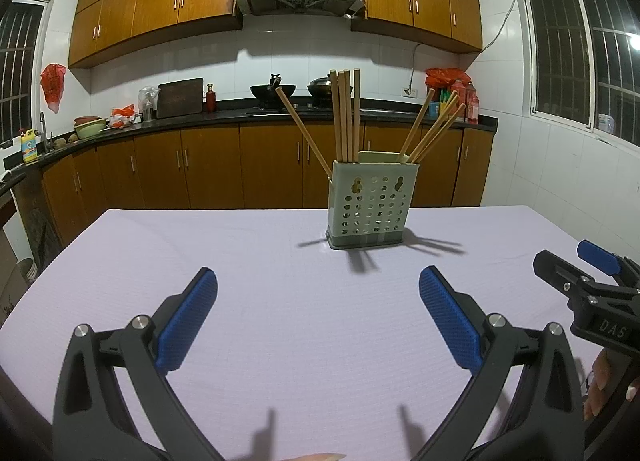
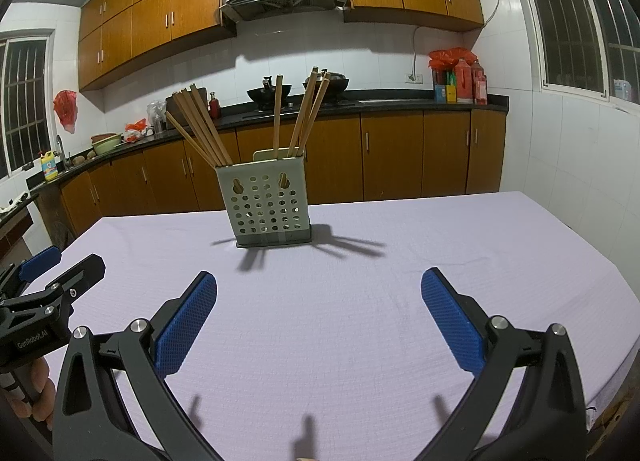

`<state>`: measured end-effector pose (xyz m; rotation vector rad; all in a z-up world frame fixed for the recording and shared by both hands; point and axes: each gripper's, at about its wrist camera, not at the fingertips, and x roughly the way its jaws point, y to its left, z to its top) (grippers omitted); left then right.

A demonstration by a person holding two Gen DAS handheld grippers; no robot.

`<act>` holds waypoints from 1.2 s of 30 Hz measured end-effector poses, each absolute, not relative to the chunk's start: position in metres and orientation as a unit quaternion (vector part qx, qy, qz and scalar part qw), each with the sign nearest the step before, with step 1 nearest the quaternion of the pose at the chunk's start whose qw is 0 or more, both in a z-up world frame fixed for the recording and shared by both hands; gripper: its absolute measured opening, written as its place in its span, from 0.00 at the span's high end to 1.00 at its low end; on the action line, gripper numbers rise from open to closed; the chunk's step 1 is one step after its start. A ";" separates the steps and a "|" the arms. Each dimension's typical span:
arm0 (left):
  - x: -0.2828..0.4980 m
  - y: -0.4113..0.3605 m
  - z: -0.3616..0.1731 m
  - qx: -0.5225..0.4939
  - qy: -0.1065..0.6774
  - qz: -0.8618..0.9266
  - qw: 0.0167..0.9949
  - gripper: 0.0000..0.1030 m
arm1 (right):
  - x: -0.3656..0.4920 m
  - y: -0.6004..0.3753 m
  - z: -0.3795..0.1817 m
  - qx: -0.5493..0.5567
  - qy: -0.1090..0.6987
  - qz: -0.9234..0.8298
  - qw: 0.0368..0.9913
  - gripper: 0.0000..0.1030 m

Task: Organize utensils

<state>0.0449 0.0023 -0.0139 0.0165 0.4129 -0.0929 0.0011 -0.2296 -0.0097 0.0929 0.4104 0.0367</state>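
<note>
My left tongs (image 1: pixel 318 317) and right tongs (image 2: pixel 319 317) both gape wide with nothing between them, low over the surface (image 1: pixel 280 321) (lilac cloth). Ahead, well apart from both, the holder (image 1: pixel 370 205) stands upright near the far edge. Its chopsticks (image 1: pixel 346 117) point upward, some straight, others fanning left and right.

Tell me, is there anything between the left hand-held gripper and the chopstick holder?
Nothing: the left wrist view shows only bare lilac tablecloth between the left hand-held gripper and the chopstick holder.
</note>
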 end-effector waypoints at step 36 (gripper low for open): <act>0.049 0.002 -0.019 0.008 0.209 -0.037 0.977 0.04 | 0.000 -0.226 -0.011 0.048 0.206 0.020 0.977 0.02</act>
